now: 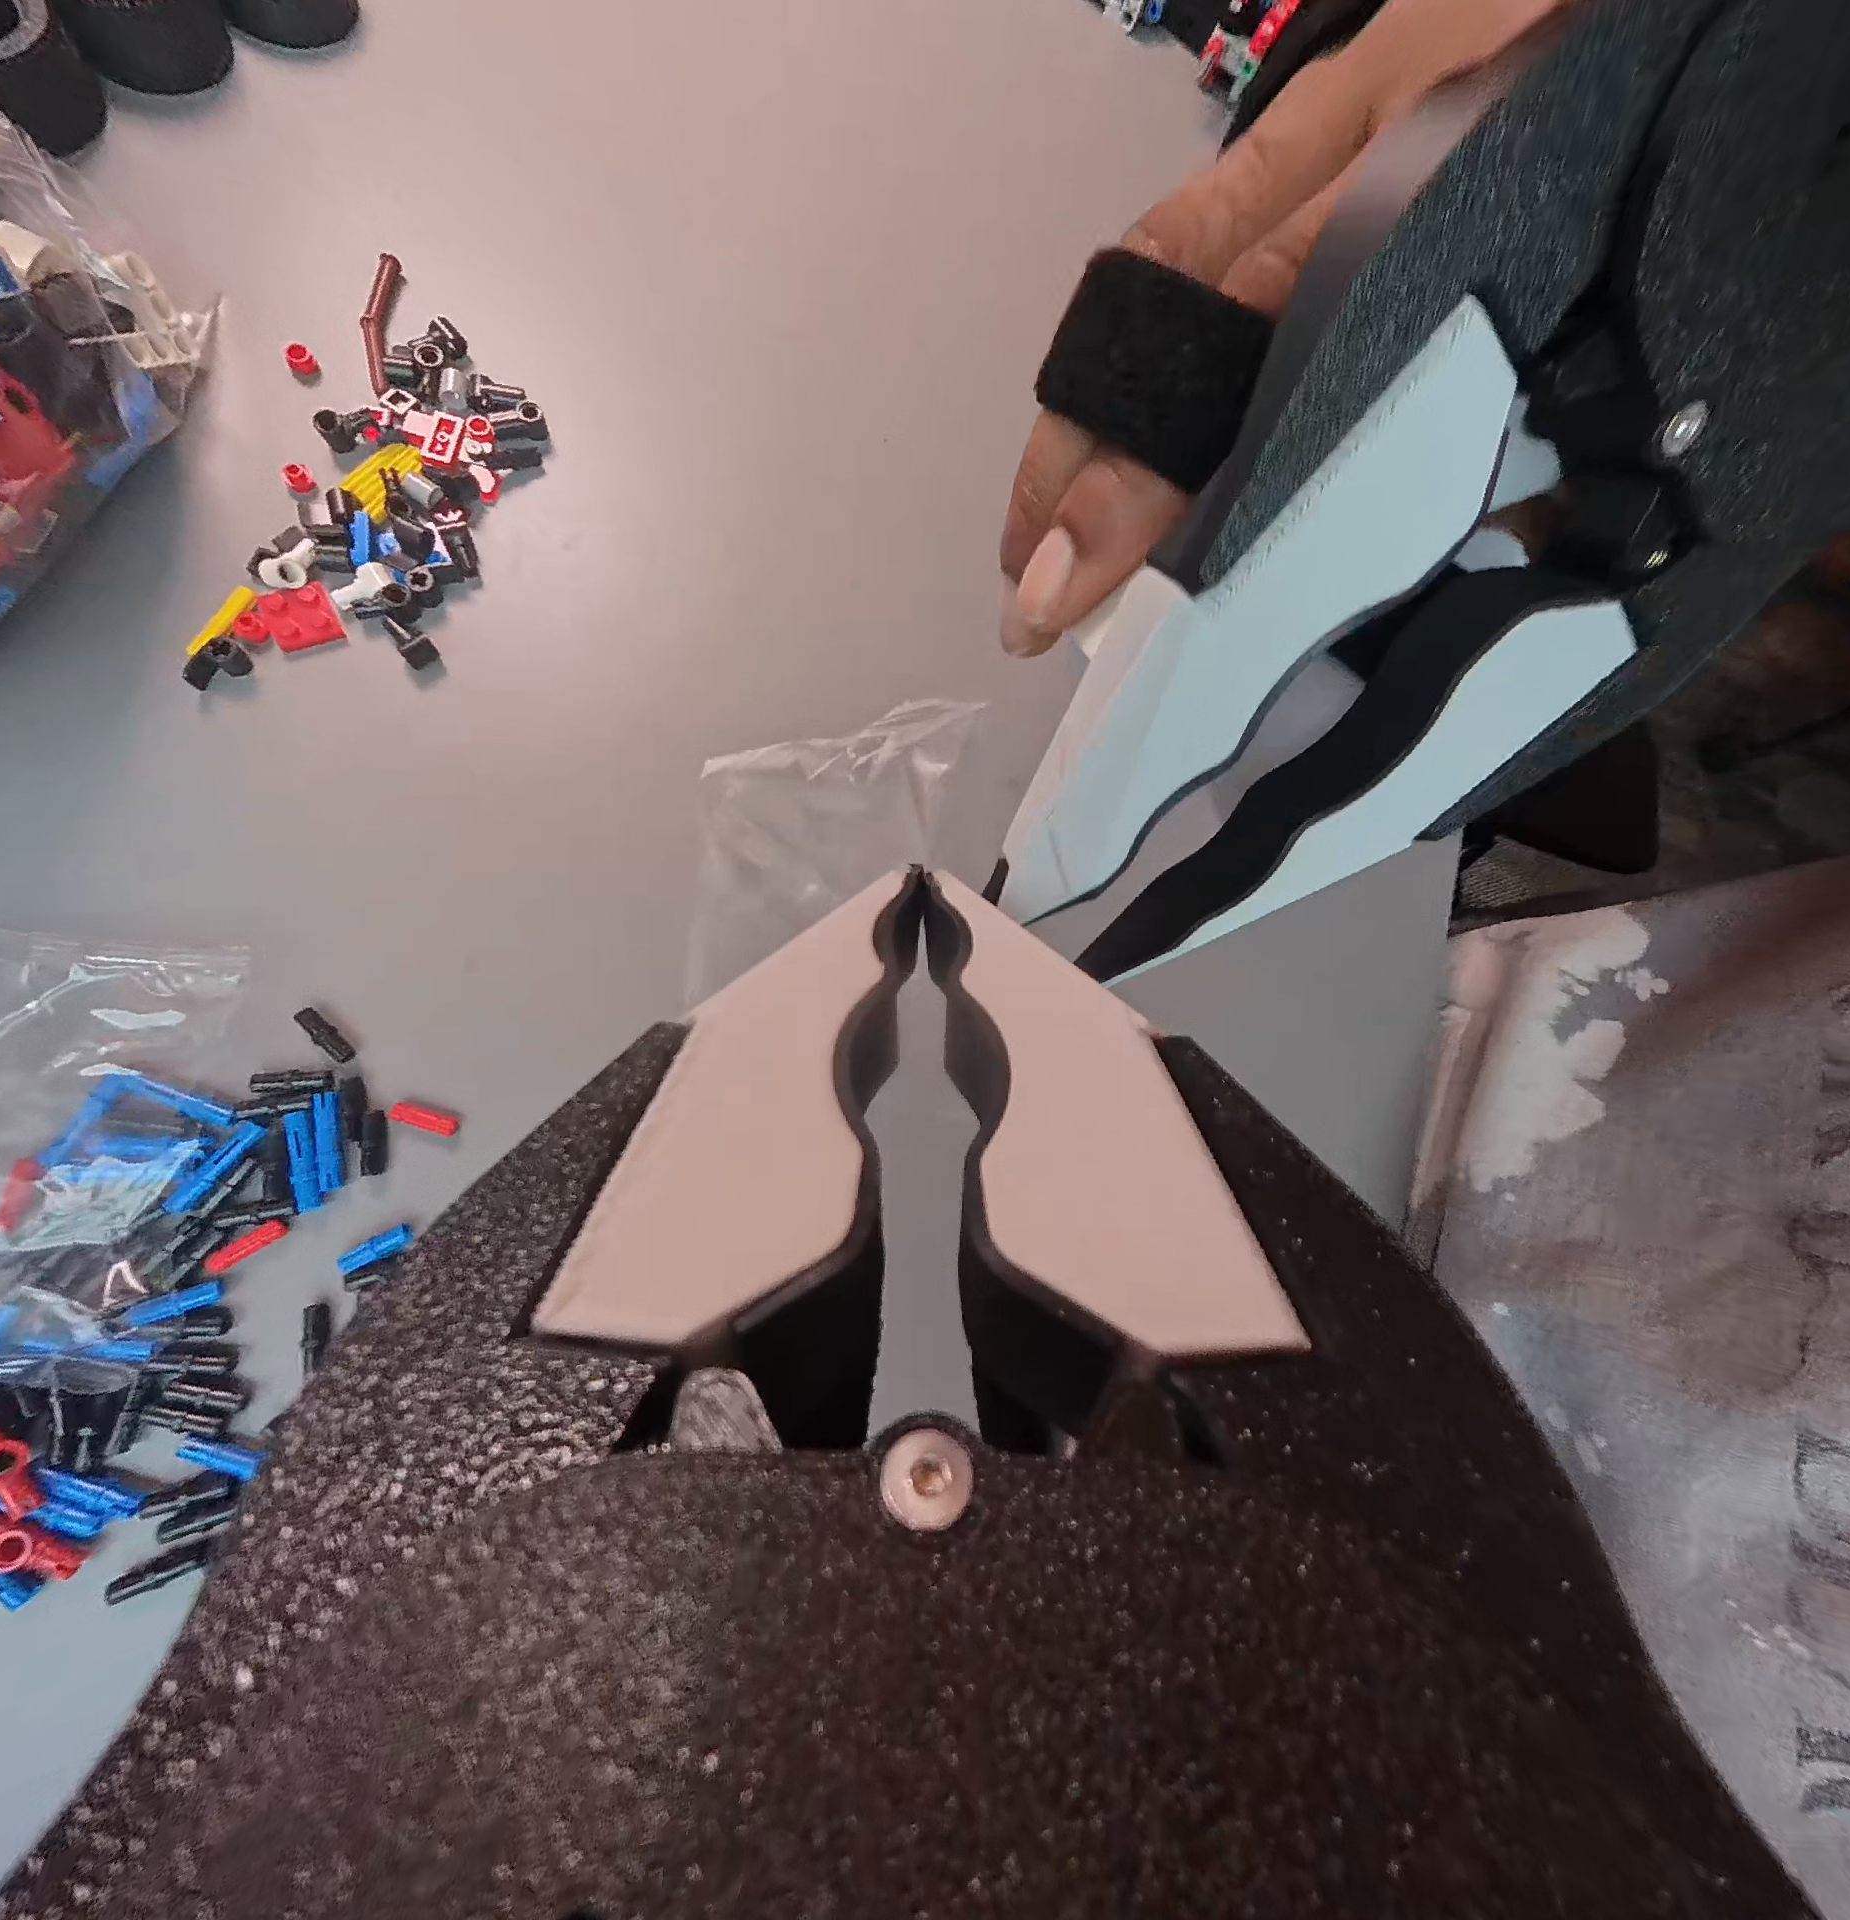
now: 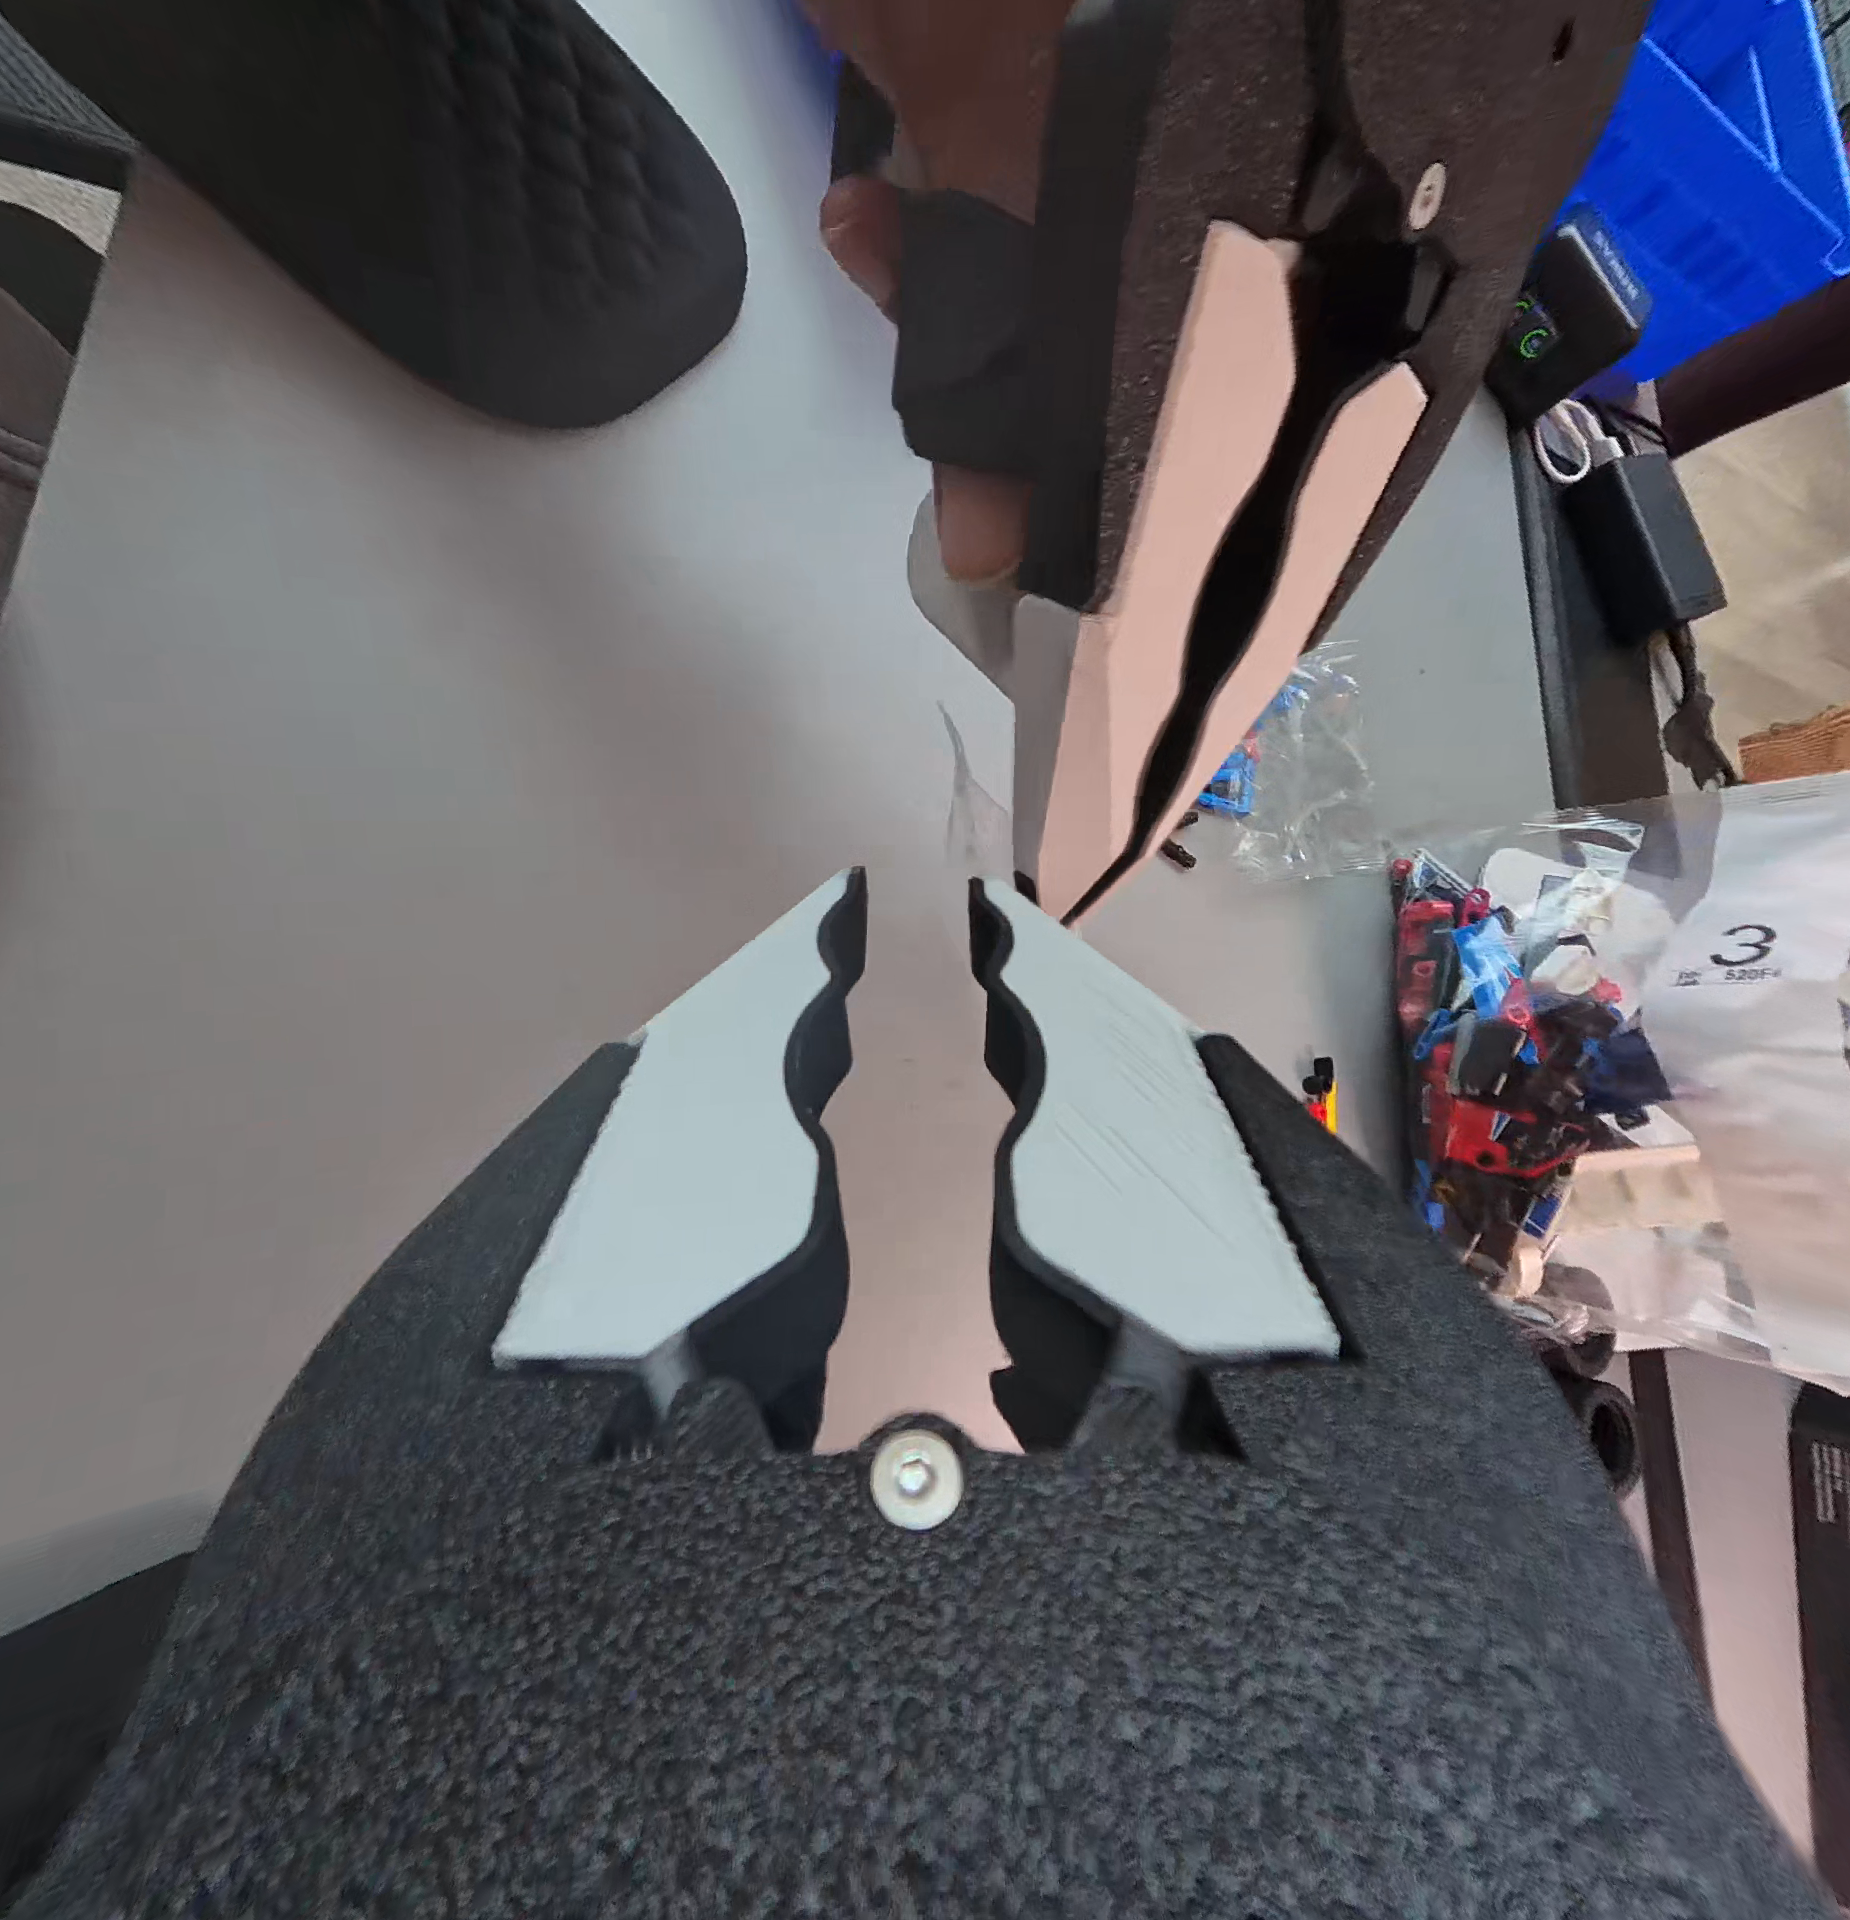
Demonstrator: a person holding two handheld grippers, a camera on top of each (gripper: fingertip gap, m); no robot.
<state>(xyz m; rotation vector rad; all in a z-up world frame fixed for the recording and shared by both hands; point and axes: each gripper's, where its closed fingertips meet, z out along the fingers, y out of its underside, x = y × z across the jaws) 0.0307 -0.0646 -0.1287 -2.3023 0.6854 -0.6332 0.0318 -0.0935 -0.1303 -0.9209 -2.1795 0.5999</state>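
Observation:
My left gripper (image 1: 919, 878), with pinkish fingers, is shut just above the grey table (image 1: 692, 312). Its tips appear to pinch the near edge of an empty clear plastic bag (image 1: 827, 810). It also shows in the right wrist view (image 2: 1068, 916), coming in from the top, with a strip of the clear bag (image 2: 965, 779) beside it. My right gripper (image 2: 916, 883), with white fingers, is open and empty, its tips right next to the left gripper's tips. In the left wrist view it (image 1: 1046, 935) enters from the upper right, held by a hand (image 1: 1097, 457).
A pile of small mixed bricks (image 1: 381, 468) lies at the far left. Blue and black pins (image 1: 173, 1247) spill from a clear bag at the near left. A bag of parts (image 2: 1627, 1039) and a blue crate (image 2: 1731, 135) sit beyond. The table edge (image 1: 1446, 1039) is close on the right.

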